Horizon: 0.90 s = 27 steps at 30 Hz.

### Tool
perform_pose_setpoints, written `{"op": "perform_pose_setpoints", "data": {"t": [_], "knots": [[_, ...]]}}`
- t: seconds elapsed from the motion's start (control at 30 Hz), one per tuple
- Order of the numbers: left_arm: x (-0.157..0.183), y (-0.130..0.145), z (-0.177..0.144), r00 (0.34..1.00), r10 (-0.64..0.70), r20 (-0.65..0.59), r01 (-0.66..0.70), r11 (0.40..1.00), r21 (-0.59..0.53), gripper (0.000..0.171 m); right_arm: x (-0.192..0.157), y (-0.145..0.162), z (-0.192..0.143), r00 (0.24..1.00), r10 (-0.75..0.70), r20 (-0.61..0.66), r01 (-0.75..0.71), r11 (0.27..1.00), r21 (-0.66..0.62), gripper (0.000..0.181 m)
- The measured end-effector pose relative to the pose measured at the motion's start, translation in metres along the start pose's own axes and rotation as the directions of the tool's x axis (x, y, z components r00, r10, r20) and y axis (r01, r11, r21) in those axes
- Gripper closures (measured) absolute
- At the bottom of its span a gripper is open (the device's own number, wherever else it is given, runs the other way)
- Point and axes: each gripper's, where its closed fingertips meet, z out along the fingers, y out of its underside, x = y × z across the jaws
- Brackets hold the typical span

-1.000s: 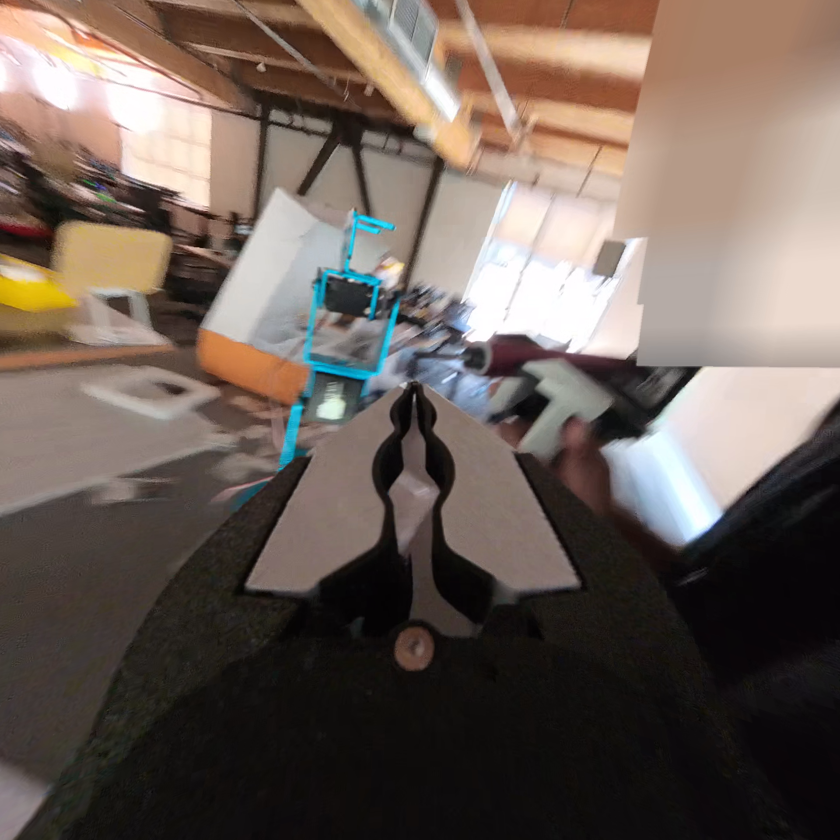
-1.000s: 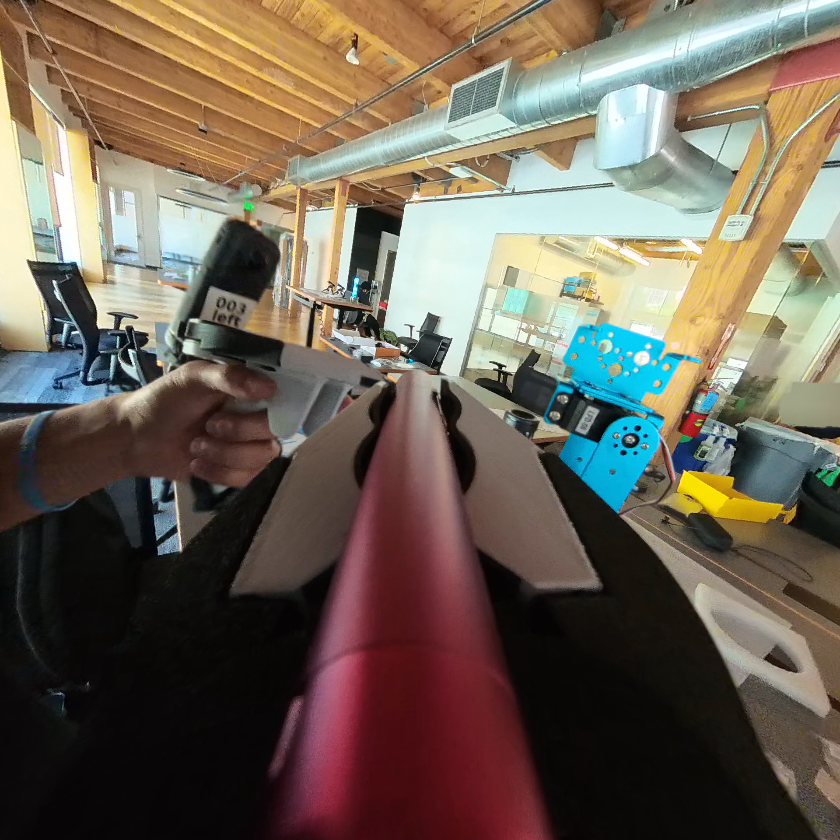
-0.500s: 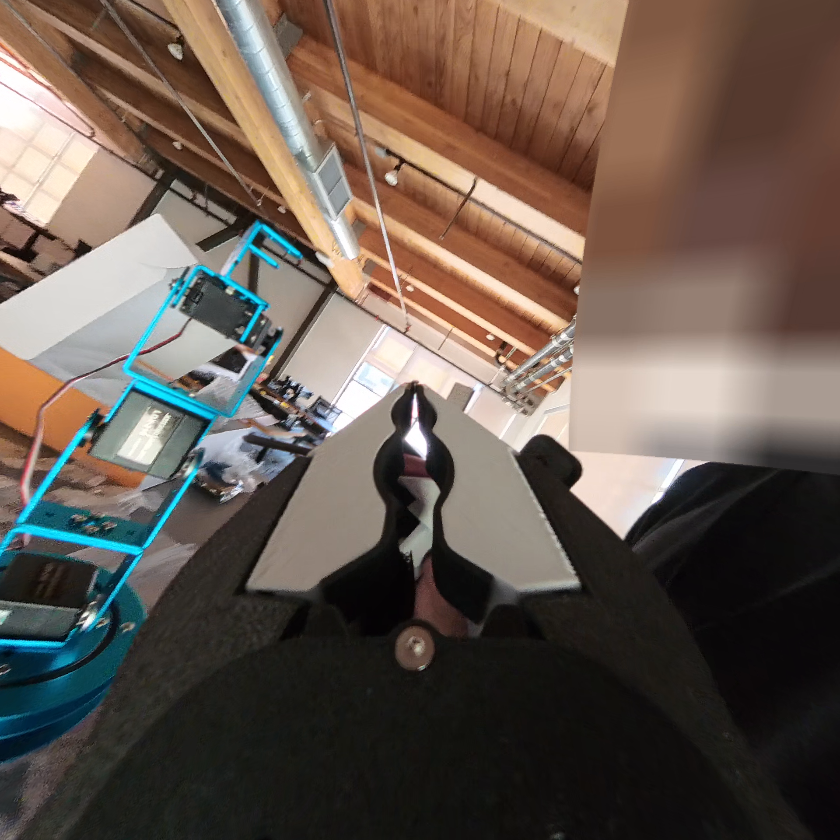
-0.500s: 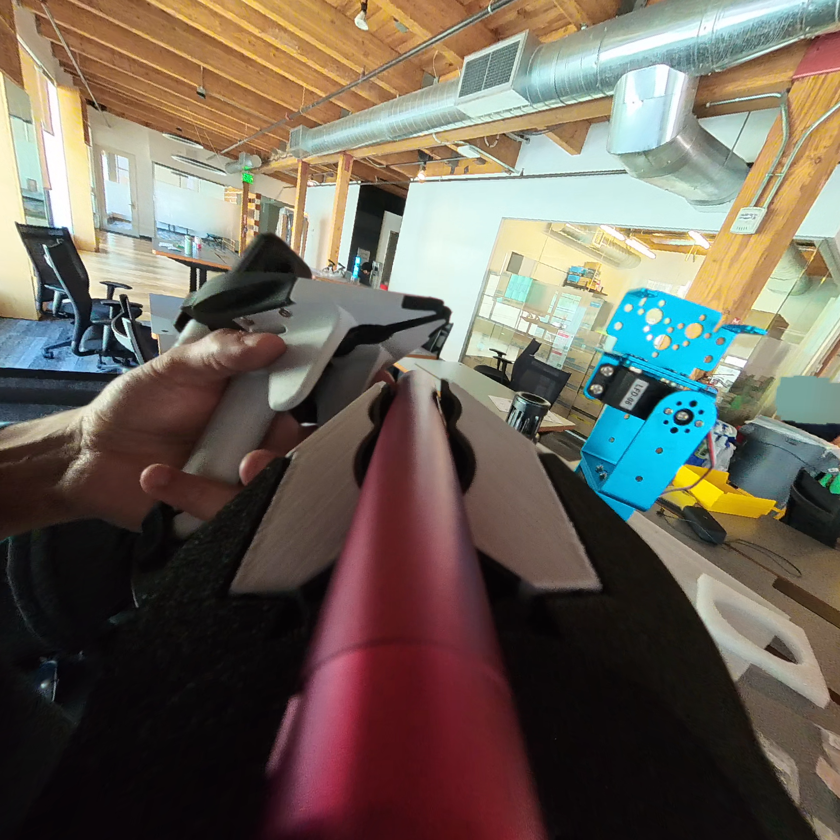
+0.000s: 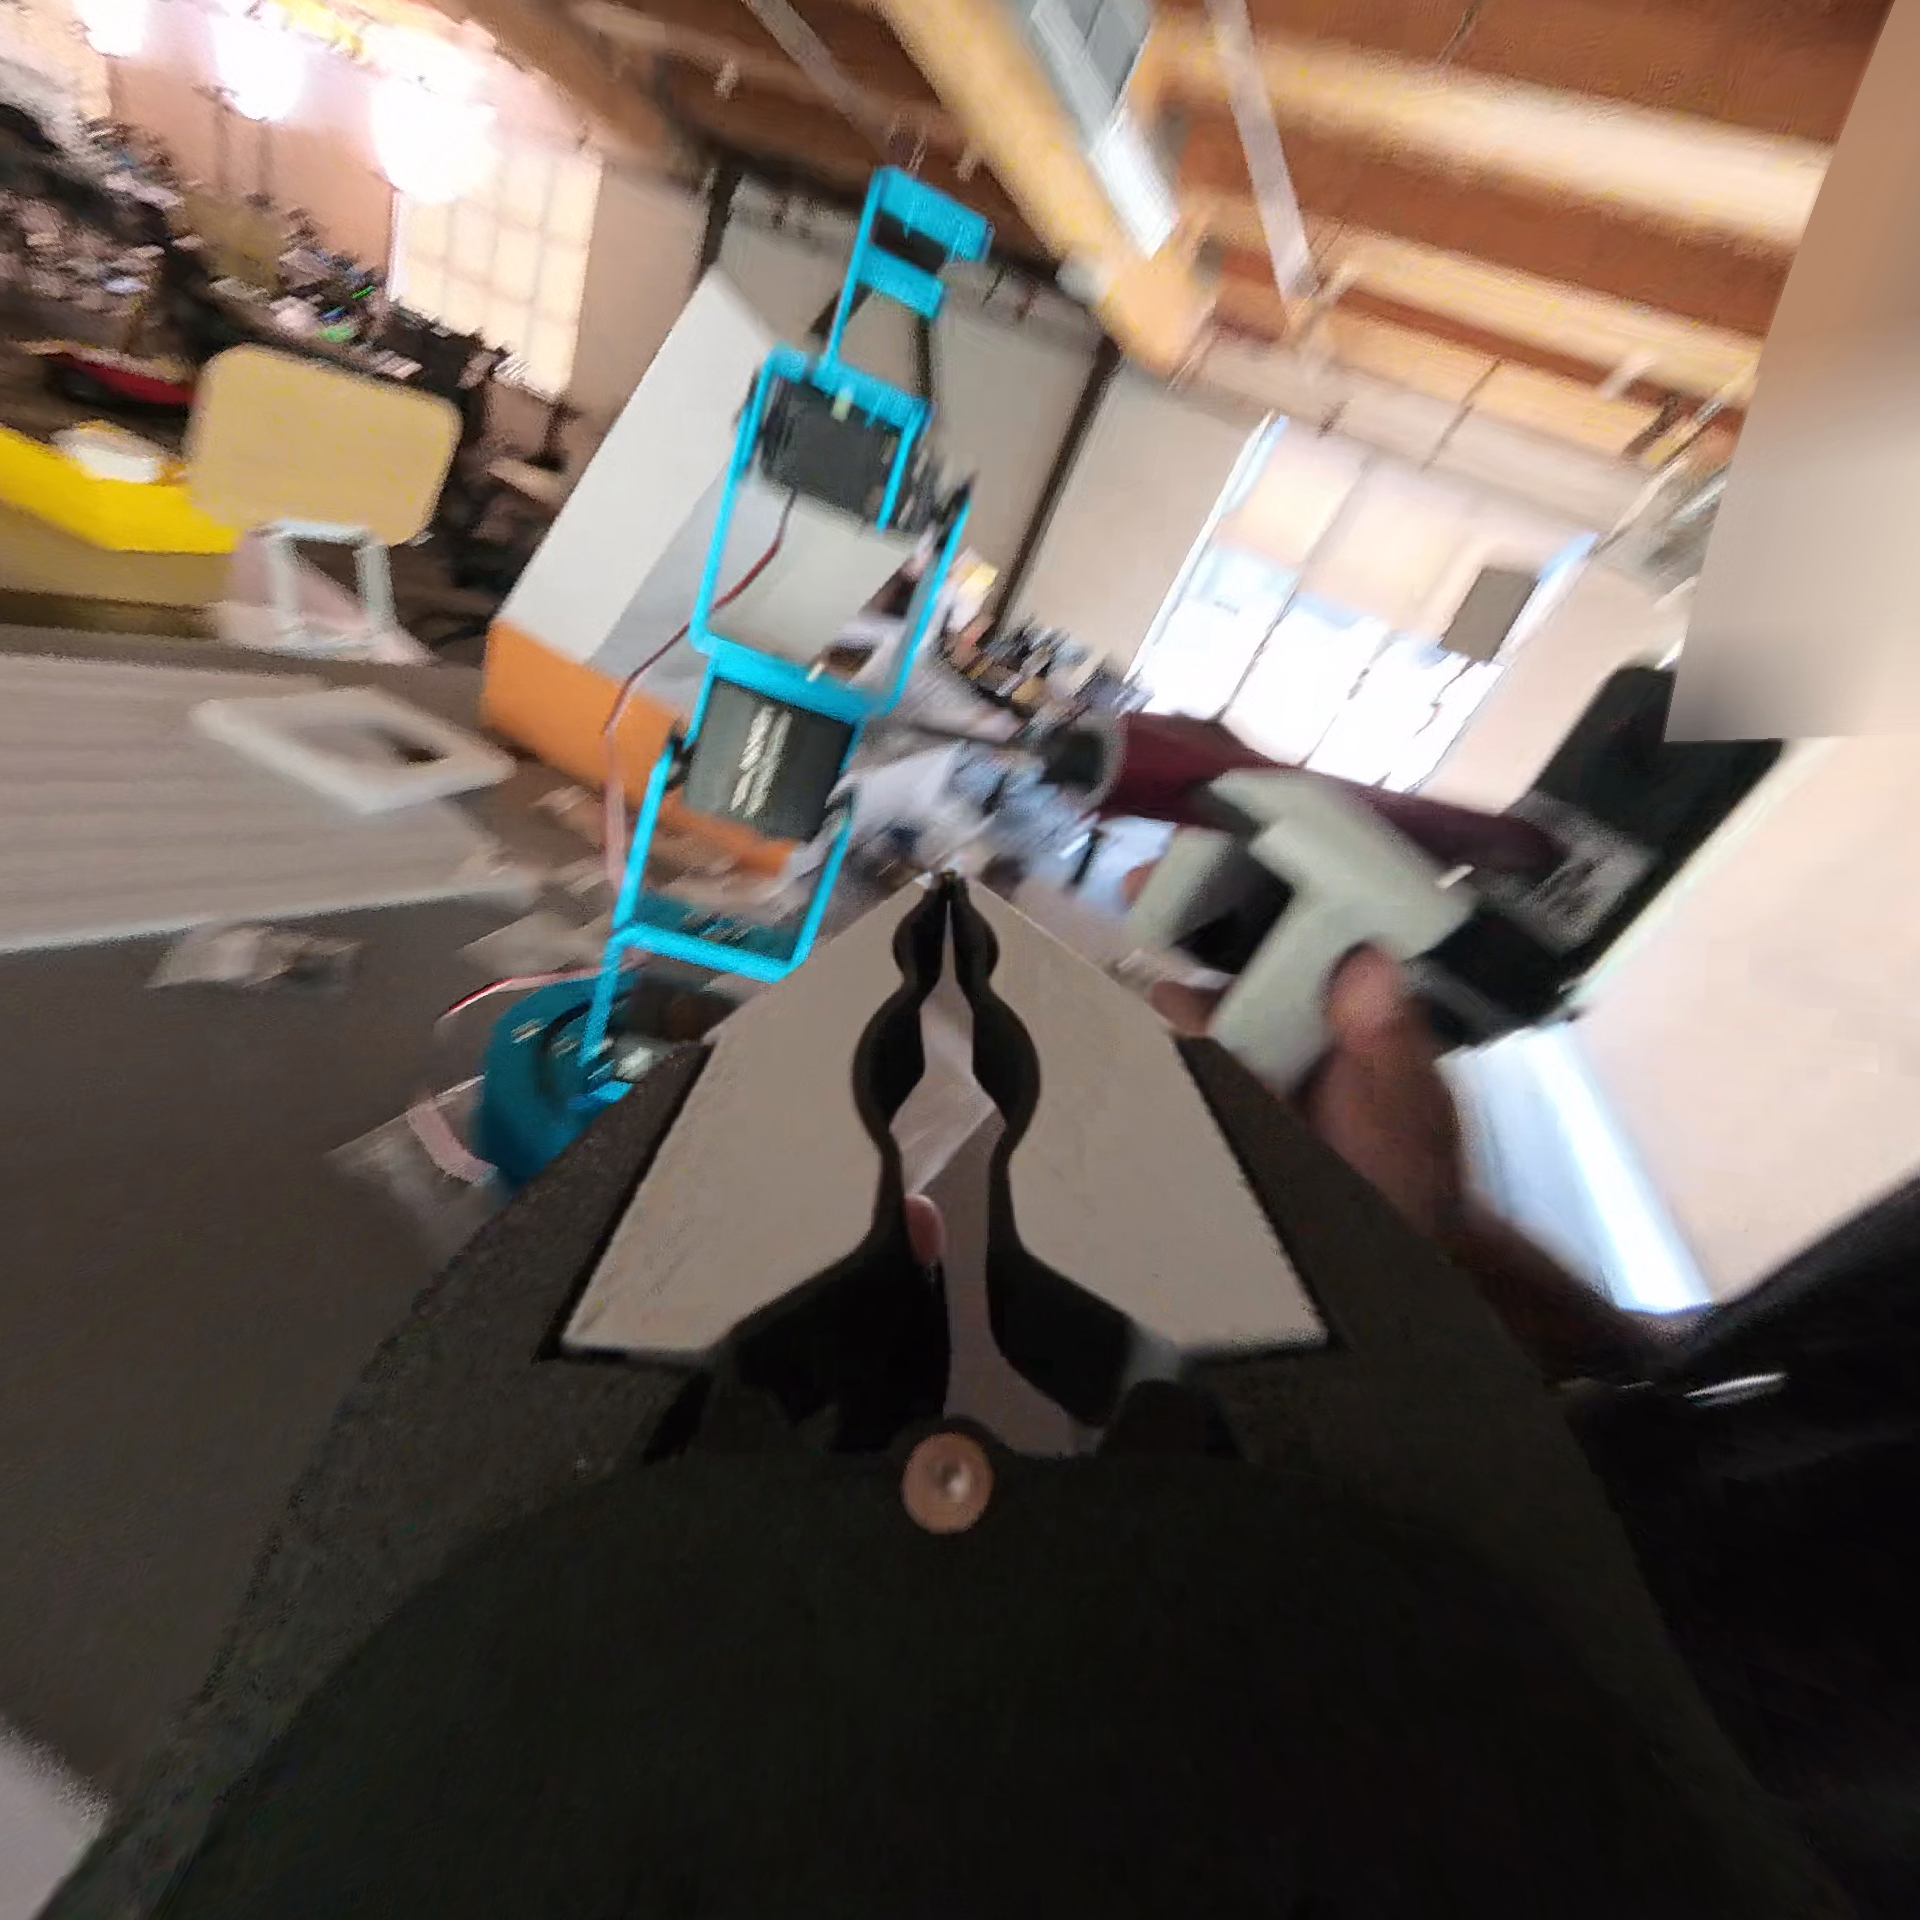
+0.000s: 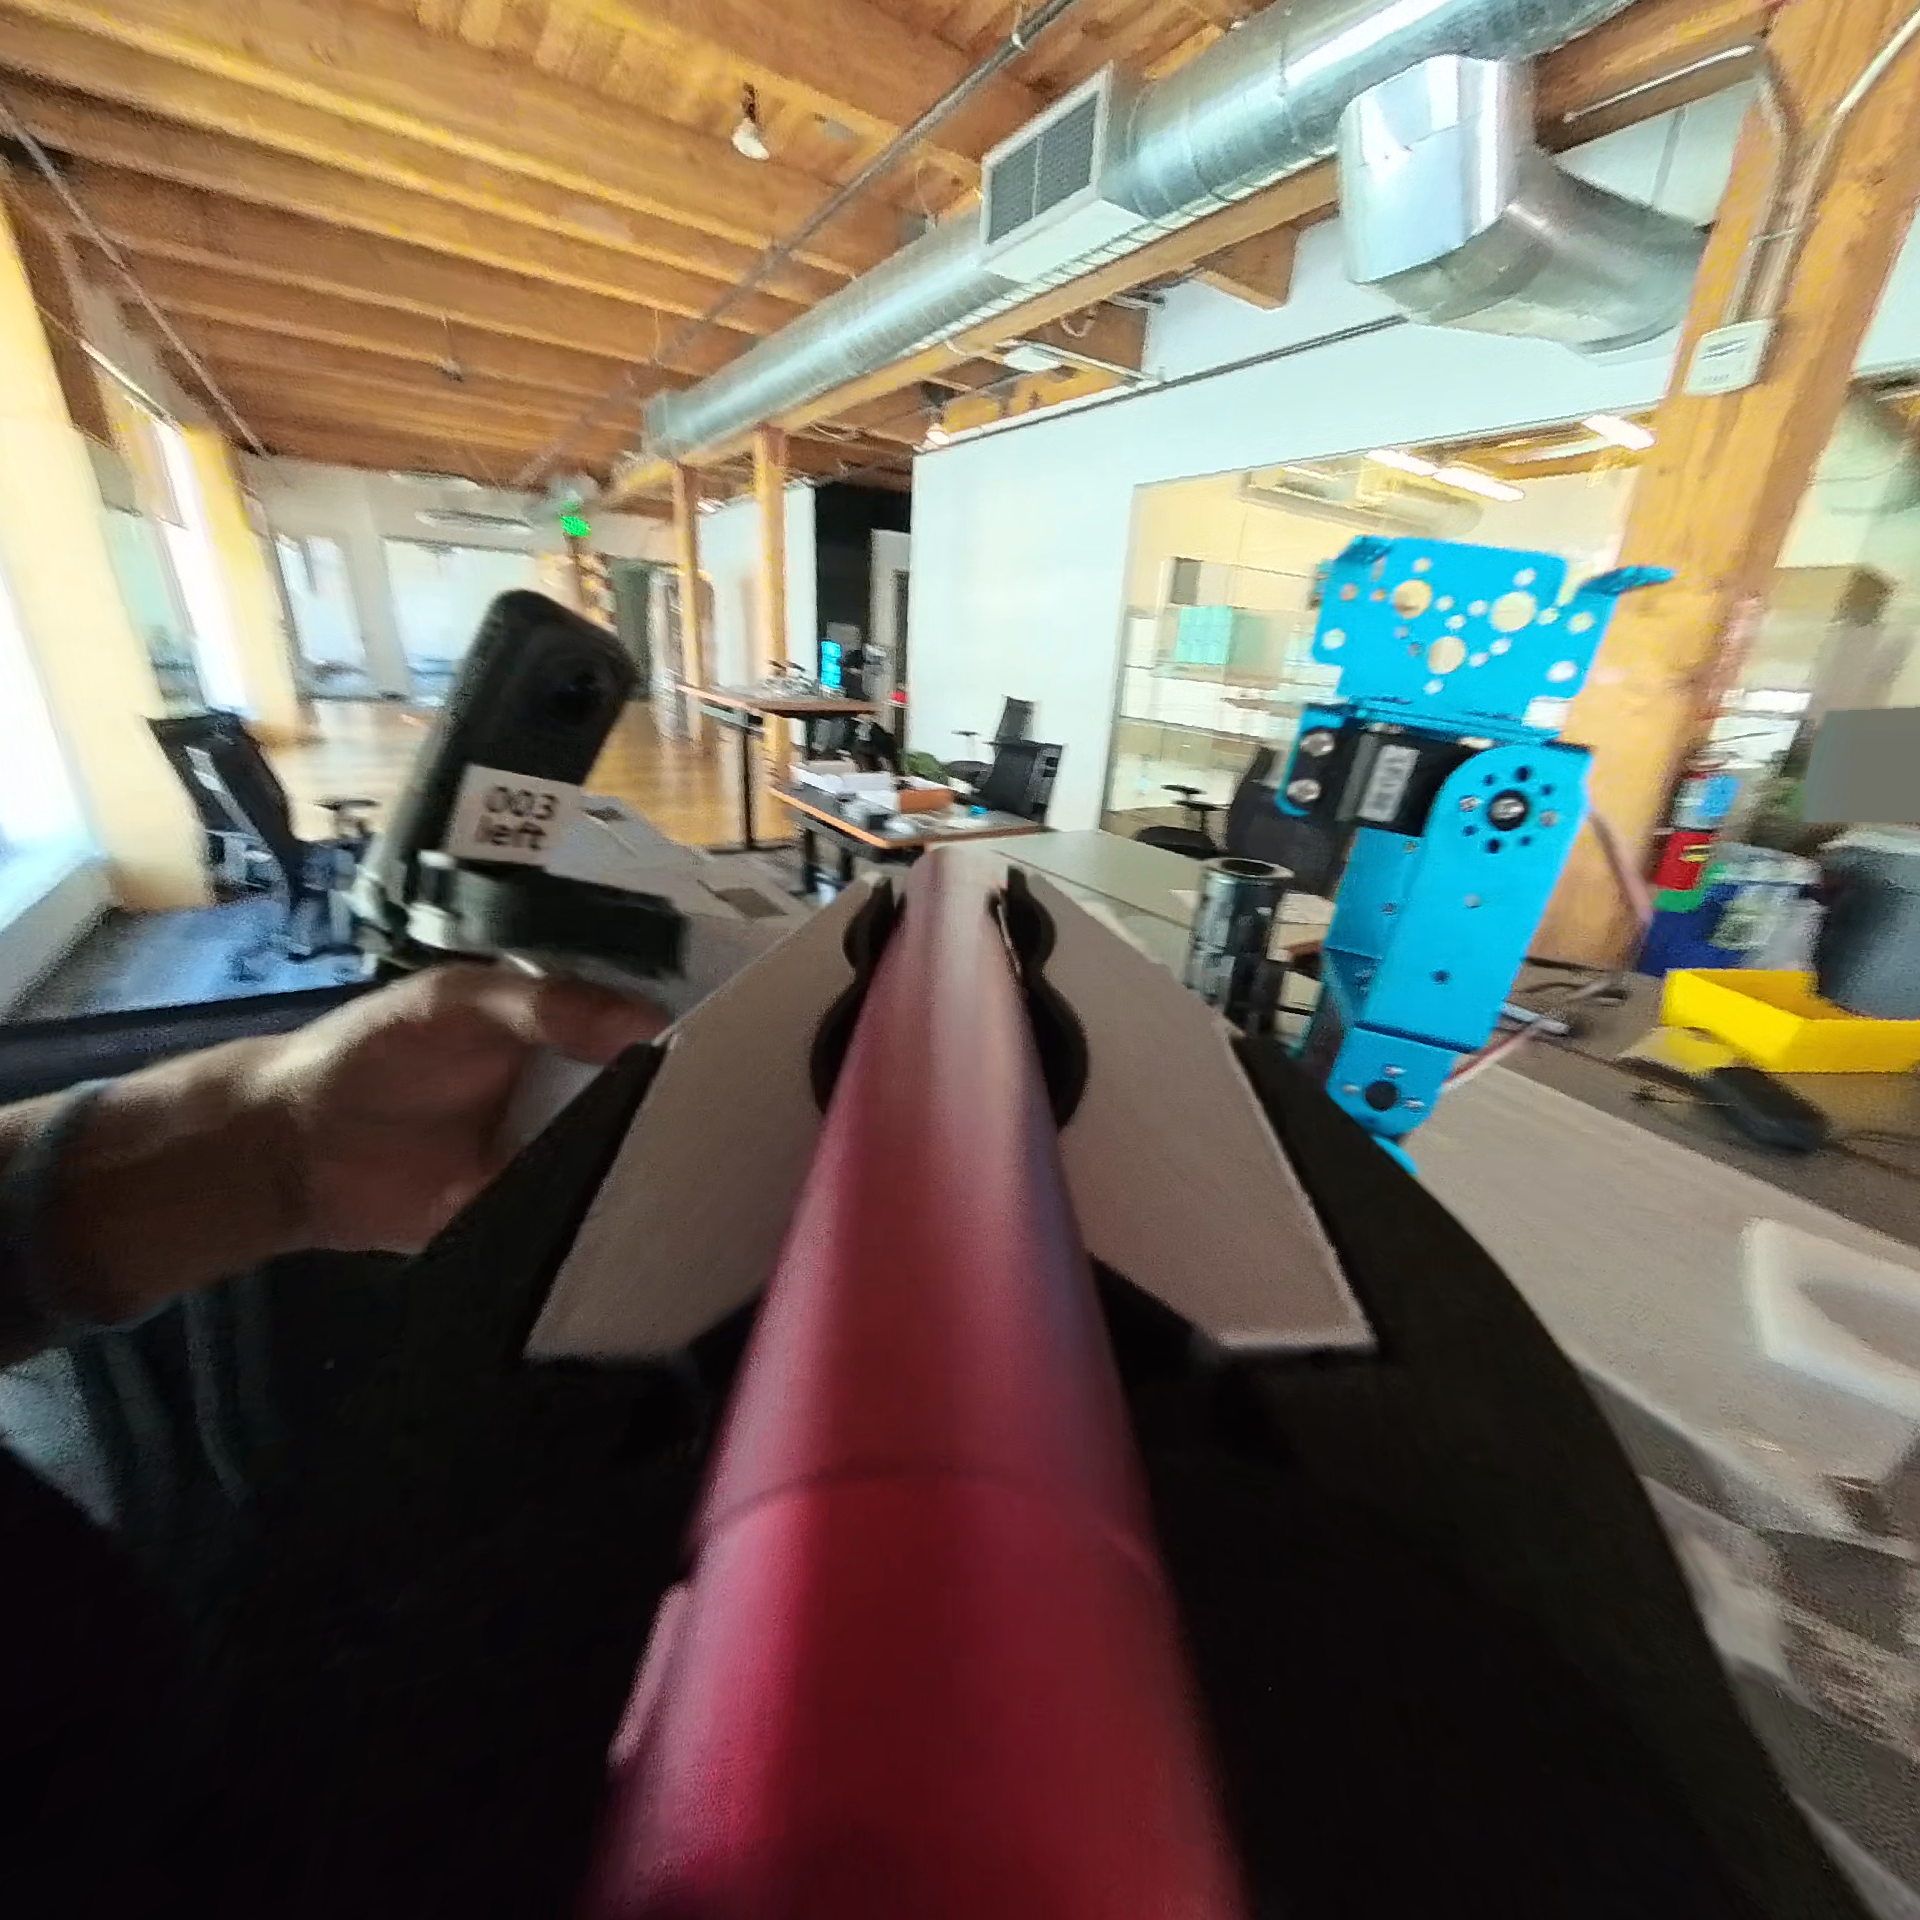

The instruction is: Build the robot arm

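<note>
My left gripper [image 5: 951, 883] is shut, its tips touching; the blurred view shows nothing clearly between them. My right gripper [image 6: 951, 878] is shut on a long dark red tube [image 6: 935, 1351] that runs along between its fingers and out past the tips. In the right wrist view a hand [image 6: 343, 1122] holds the left gripper just left of the tube's tip, with its black camera [image 6: 520, 727] upright. In the left wrist view the red tube [image 5: 1351, 800] and the right gripper's white handle [image 5: 1320, 894] sit right of my tips.
A blue servo-bracket robot arm [image 6: 1434, 831] stands on the grey table [image 6: 1558, 1195], also in the left wrist view [image 5: 790, 665]. A yellow tray [image 6: 1766, 1018], a white foam piece [image 6: 1829, 1299] and a dark metal cylinder [image 6: 1236, 925] are on the table. Office chairs and desks stand behind. The grippers' ends are close to 5 centimetres from one another.
The left gripper tipped up toward the ceiling and over the tube's tip half a second ago, and has swung back down and to the left. The right gripper still holds the tube.
</note>
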Motion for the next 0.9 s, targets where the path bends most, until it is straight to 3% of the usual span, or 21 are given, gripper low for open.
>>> {"op": "perform_pose_setpoints", "data": {"t": [0.03, 0.1, 0.2, 0.6, 0.9], "knots": [[-0.007, 0.010, 0.003, 0.996, 0.068, 0.056, -0.064, 0.996, -0.062, 0.171, -0.004, 0.000, 0.001, 0.999, 0.022, 0.028, -0.023, 1.000, 0.011, 0.159], [-0.001, 0.023, 0.010, 0.987, 0.153, 0.050, -0.146, 0.981, -0.132, 0.171, -0.012, 0.002, 0.004, 0.998, 0.035, 0.061, -0.036, 0.999, 0.021, 0.159], [0.019, 0.014, 0.020, 0.998, 0.059, -0.030, -0.061, 0.996, -0.060, 0.171, -0.017, 0.015, 0.012, 0.998, 0.022, 0.063, -0.021, 1.000, -0.016, 0.159], [0.012, 0.014, 0.014, 0.999, -0.028, -0.020, 0.028, 1.000, 0.004, 0.171, -0.019, 0.030, 0.011, 0.997, -0.009, 0.076, 0.018, 0.992, -0.125, 0.159], [-0.001, 0.039, 0.012, 1.000, 0.006, 0.020, -0.004, 0.996, -0.085, 0.171, -0.020, 0.041, 0.010, 0.997, -0.064, 0.047, 0.073, 0.971, -0.228, 0.159]]}}
